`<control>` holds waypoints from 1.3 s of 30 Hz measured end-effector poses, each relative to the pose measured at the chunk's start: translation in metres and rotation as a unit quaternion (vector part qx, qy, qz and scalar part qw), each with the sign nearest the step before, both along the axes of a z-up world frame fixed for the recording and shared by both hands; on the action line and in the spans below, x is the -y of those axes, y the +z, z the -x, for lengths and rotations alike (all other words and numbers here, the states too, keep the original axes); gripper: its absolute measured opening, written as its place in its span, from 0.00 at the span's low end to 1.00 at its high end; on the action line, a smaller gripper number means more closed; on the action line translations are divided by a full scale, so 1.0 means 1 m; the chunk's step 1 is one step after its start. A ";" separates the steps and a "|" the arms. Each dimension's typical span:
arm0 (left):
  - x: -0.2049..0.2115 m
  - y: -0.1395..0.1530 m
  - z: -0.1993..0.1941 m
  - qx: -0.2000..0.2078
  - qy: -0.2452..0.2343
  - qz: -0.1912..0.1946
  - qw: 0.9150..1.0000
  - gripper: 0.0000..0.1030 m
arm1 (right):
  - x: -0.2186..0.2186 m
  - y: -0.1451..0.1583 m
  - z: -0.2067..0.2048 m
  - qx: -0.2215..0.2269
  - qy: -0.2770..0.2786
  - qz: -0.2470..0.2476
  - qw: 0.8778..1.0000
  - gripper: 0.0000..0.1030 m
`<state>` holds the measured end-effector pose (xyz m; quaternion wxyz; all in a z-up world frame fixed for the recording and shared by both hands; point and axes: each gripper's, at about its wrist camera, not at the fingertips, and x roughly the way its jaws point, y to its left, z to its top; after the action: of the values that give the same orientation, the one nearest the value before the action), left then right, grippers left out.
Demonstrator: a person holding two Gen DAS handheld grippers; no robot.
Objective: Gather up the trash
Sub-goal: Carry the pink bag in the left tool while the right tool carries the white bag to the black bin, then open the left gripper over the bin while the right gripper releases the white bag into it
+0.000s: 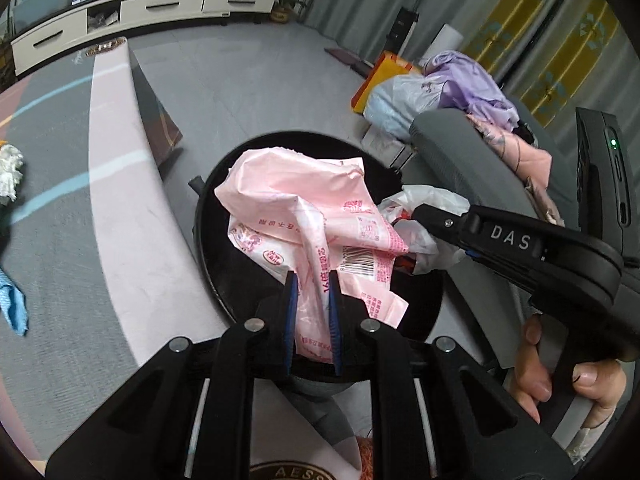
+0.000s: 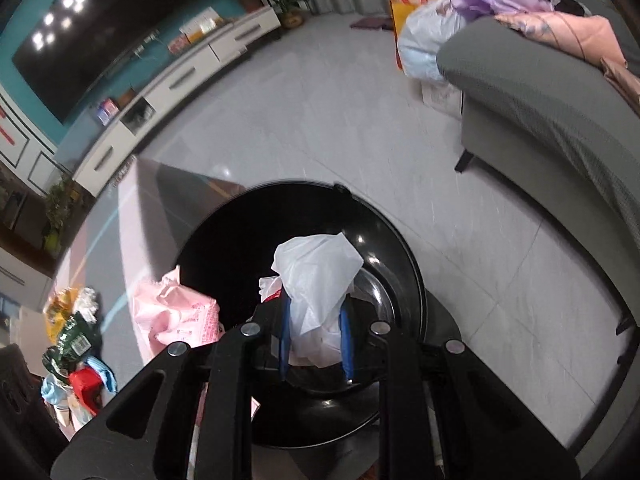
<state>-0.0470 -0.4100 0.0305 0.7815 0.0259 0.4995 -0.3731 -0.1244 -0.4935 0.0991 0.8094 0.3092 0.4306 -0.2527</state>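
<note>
My left gripper (image 1: 313,280) is shut on a crumpled pink plastic wrapper (image 1: 304,208) and holds it over the open black round trash bin (image 1: 212,208). My right gripper (image 2: 314,316) is shut on a white plastic bag (image 2: 316,280) and holds it over the same bin (image 2: 384,240). The right gripper also shows in the left wrist view (image 1: 424,216), reaching in from the right with the white bag (image 1: 428,200) beside the pink wrapper. The pink wrapper shows at the left in the right wrist view (image 2: 176,312).
A low table (image 1: 116,208) with a pink and grey mat stands left of the bin. More trash lies on it (image 2: 76,344). A grey sofa (image 2: 540,112) with clothes is at the right. A white TV cabinet (image 1: 140,12) stands at the far wall.
</note>
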 end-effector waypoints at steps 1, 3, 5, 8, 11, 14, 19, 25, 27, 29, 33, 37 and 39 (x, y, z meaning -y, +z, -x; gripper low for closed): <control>0.003 -0.002 0.000 -0.002 0.000 -0.002 1.000 0.16 | 0.000 -0.004 -0.003 -0.009 0.002 -0.002 1.000 0.21; 0.004 -0.006 -0.001 -0.005 -0.002 -0.007 1.000 0.16 | 0.000 -0.009 -0.007 -0.021 0.005 -0.002 1.000 0.21; 0.005 -0.009 -0.002 -0.005 -0.003 -0.010 1.000 0.17 | 0.002 -0.013 -0.009 -0.028 0.006 -0.002 1.000 0.23; 0.003 -0.009 -0.003 -0.009 0.001 -0.006 1.000 0.34 | 0.000 -0.011 -0.009 -0.035 0.007 0.005 0.999 0.30; -0.001 -0.004 -0.003 -0.011 0.009 0.005 1.000 0.48 | -0.001 -0.006 -0.006 -0.027 0.003 0.011 1.000 0.51; -0.011 0.006 -0.003 -0.004 0.016 0.015 1.000 0.63 | -0.003 0.001 -0.004 -0.015 0.003 0.016 1.000 0.66; -0.044 0.033 -0.006 0.011 0.049 0.035 0.998 0.90 | -0.014 0.020 -0.005 0.018 0.011 0.024 0.999 0.82; -0.127 0.071 -0.013 0.041 0.123 0.067 0.989 0.95 | -0.057 0.049 -0.022 0.055 0.064 0.057 0.995 0.90; -0.161 0.079 -0.014 0.050 0.151 0.068 0.985 0.96 | -0.077 0.058 -0.030 0.065 0.089 0.070 0.991 0.90; -0.203 0.086 -0.017 0.061 0.189 0.064 0.978 0.96 | -0.099 0.068 -0.040 0.081 0.118 0.077 0.987 0.90; -0.284 0.091 -0.024 0.078 0.259 0.047 0.962 0.96 | -0.148 0.079 -0.059 0.108 0.184 0.073 0.974 0.90; -0.365 0.087 -0.031 0.082 0.332 0.028 0.939 0.96 | -0.210 0.073 -0.087 0.116 0.262 0.047 0.957 0.90; -0.401 0.078 -0.035 0.075 0.357 0.021 0.931 0.96 | -0.239 0.063 -0.099 0.107 0.296 0.025 0.949 0.90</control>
<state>-0.0124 -0.0094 0.1081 0.8987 -0.1430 0.4075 -0.0765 -0.0250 -0.2549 0.1622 0.8968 0.1726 0.4068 0.0222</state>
